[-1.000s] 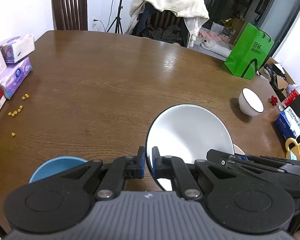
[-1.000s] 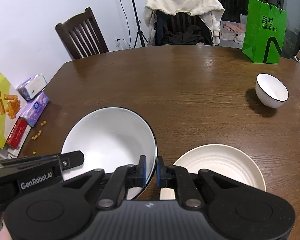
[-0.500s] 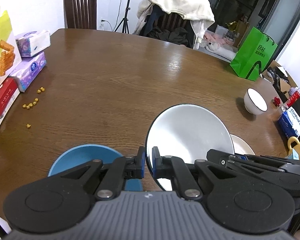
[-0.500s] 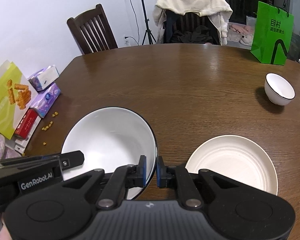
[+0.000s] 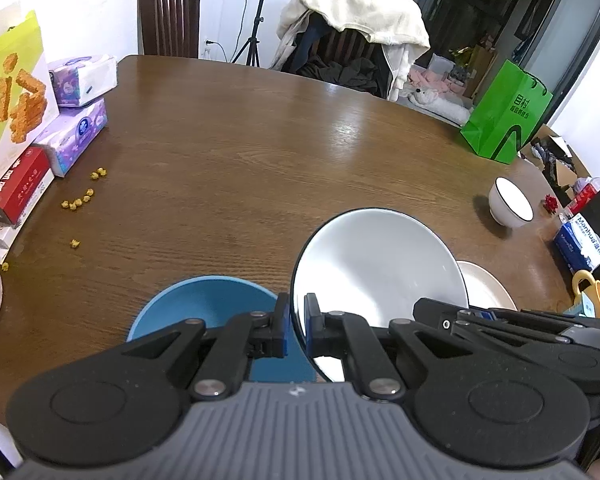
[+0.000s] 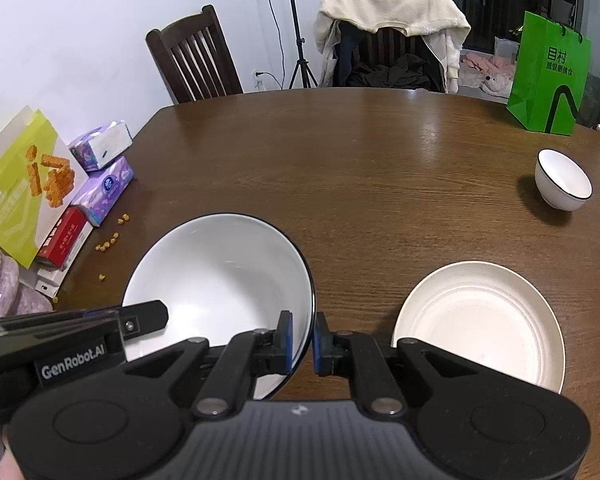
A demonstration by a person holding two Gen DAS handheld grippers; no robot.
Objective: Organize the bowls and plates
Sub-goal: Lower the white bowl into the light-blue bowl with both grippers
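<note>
I'm holding the white bowl (image 6: 224, 276) w/ both grippers, L (image 5: 296, 326) & R (image 6: 302, 342), clamped on opposite rims, blue bowl (image 5: 204, 304) lying just below-left.

Blue bowl (image 5: 204, 304) — near side hidden behind left gripper's fingers (image 5: 284, 320).

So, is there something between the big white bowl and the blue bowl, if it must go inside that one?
Nothing visible. Both grippers, left and right, hold the big white bowl by opposite rims. The blue bowl sits directly beside it on the table, apparently empty, though the left gripper hides its near part.
</note>
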